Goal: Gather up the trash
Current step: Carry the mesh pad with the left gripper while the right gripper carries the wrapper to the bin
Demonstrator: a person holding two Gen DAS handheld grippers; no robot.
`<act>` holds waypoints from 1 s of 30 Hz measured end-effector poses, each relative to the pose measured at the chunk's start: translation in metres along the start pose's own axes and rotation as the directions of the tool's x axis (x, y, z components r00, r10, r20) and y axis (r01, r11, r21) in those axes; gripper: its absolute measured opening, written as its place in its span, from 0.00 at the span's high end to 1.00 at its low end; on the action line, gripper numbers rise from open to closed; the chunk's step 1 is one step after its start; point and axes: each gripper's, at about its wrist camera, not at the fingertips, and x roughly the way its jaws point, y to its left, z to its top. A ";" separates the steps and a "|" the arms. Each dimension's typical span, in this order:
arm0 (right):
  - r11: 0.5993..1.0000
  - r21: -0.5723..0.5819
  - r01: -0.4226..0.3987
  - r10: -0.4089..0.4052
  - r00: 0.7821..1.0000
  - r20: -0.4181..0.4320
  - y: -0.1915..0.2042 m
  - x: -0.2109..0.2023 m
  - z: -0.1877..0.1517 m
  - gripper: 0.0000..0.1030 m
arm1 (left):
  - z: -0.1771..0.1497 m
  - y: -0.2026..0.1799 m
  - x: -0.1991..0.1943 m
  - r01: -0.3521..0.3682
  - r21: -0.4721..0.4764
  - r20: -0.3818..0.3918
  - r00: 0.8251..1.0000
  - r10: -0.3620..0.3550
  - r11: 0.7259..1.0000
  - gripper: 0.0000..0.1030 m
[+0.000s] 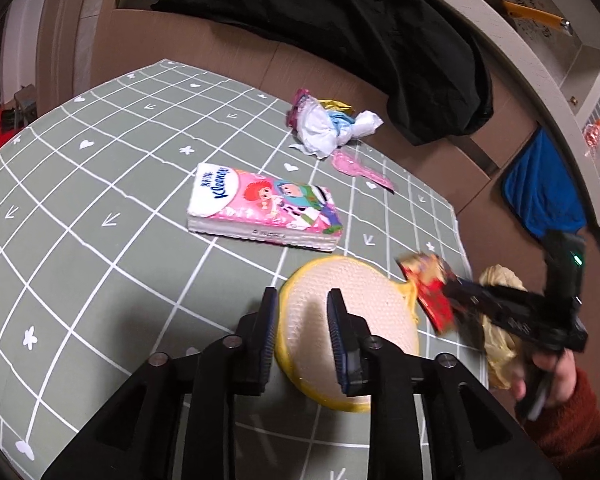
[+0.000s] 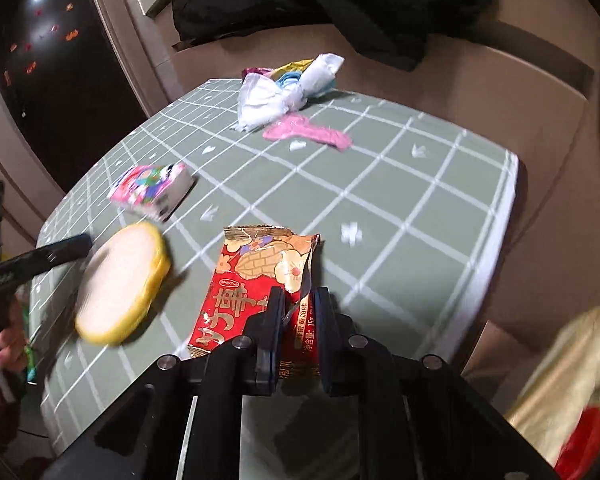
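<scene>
Right hand-held gripper (image 2: 296,320) clamping red peanut wrapper (image 2: 256,280), left hand-held gripper (image 1: 302,328) gaping around yellow sponge (image 1: 364,304)

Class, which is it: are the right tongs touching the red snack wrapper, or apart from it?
Touching. The right wrist view shows the right tongs closed on the red snack wrapper, which is pinched between both fingers and lifted above the table.
</scene>
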 end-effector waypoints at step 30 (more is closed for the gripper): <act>0.994 -0.105 0.013 -0.008 0.999 0.049 0.052 -0.005 -0.015 0.84 | -0.002 0.011 -0.008 -0.003 -0.047 -0.023 1.000 0.002 0.999 0.61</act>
